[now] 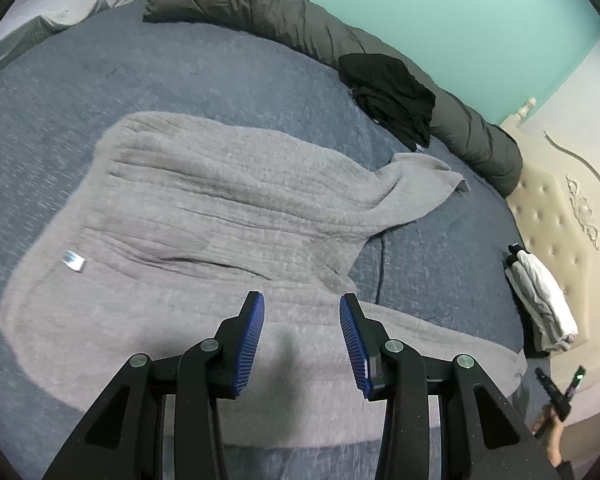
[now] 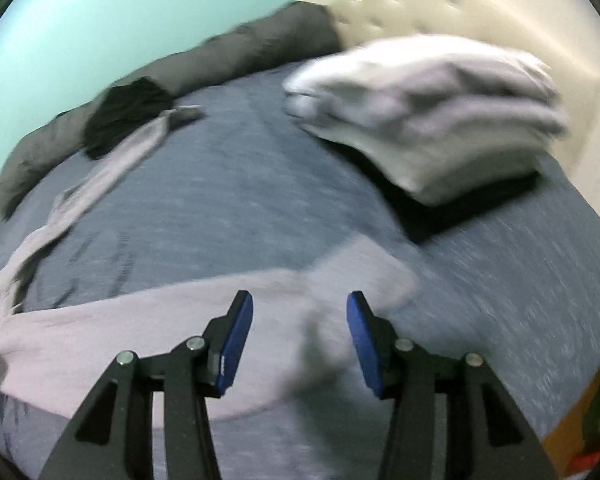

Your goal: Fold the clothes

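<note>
I count one big gray sweater [image 1: 204, 216] mid-frame, one black clothes heap [image 1: 392, 96] at upper right, one folded pile [image 1: 540, 300] at far right, one gray roll [image 1: 300, 20] on top, and my two claws.

No legible text, brand, number or sign appears in either view. A small pale label [image 1: 73, 261] sewn on the grey sweater [image 1: 204, 216] carries marks too small and blurred to read, and the right wrist view is motion-blurred throughout
</note>
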